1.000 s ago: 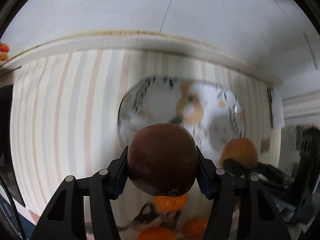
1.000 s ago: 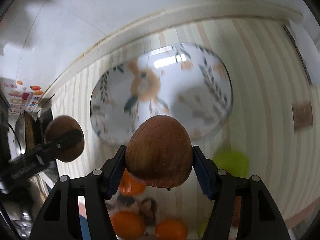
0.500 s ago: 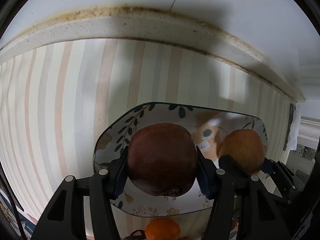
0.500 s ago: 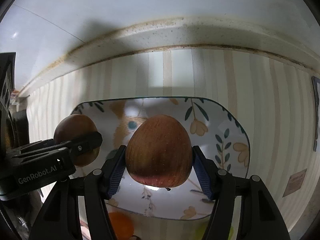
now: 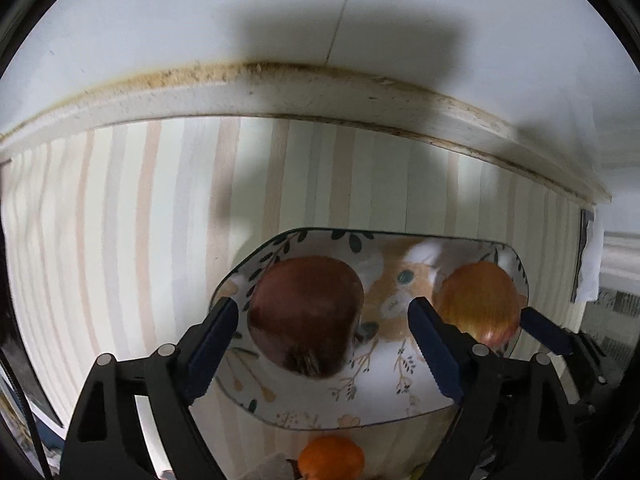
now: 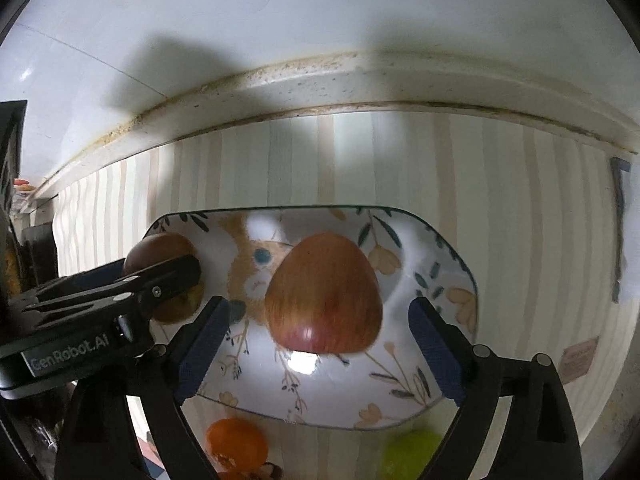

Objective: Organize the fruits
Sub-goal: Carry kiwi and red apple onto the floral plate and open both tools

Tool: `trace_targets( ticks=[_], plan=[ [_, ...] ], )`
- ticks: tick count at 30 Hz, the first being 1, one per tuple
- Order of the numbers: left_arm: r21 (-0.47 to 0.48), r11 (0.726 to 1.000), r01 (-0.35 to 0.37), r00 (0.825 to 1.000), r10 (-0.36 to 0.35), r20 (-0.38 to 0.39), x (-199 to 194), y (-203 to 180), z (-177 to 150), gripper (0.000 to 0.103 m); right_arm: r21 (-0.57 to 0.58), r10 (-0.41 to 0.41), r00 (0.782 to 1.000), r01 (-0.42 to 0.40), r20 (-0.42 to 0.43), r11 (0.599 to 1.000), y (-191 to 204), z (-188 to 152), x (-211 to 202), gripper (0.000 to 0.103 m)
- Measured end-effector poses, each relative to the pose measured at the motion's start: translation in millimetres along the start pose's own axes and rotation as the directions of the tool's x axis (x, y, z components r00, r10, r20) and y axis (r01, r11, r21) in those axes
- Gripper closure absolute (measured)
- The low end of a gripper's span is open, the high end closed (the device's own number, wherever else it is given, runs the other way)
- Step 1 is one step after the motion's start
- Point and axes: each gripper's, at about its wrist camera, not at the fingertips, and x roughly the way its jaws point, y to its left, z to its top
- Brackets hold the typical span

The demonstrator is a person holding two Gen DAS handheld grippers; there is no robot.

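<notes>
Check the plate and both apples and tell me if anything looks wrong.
Nothing stands out. The dark apple and the red-yellow apple both sit inside the floral plate, apart from each other, with the open left tongs and right tongs clear of them. The plate looks intact.

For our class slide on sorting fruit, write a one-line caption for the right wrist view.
Open right gripper around a red apple on the floral plate, left gripper alongside.
</notes>
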Motion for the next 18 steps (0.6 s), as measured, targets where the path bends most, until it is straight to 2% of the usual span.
trace_targets(
  ticks=[5, 9, 15, 18],
  plan=[
    [0.037, 0.999, -0.035, 0.997, 0.033, 0.072, -31.3, 6.3, -25.9, 0.016, -0.003, -0.018, 1.000, 0.018, 0.019, 1.000, -1.7, -16.8, -20.8, 0.010],
    [0.045, 0.997, -0.067, 0.986, 0.060, 0.155, -61.0, 12.8, -60.4, 0.016, -0.017, -0.056, 0.996, 0.057, 0.068, 0.998, 0.1, -45.3, -43.1, 0.010],
    [0.048, 0.990, -0.129, 0.952, 0.111, 0.285, -95.2, -3.1, -106.1, 0.016, -0.027, -0.066, 0.986, 0.071, 0.153, 0.997, 7.4, -96.5, -78.8, 0.010],
    [0.049, 0.990, -0.134, 0.938, 0.110, 0.328, -115.7, 1.8, -131.3, 0.016, -0.024, -0.059, 0.977, 0.065, 0.203, 0.998, 15.0, -122.8, -92.6, 0.010]
  ],
)
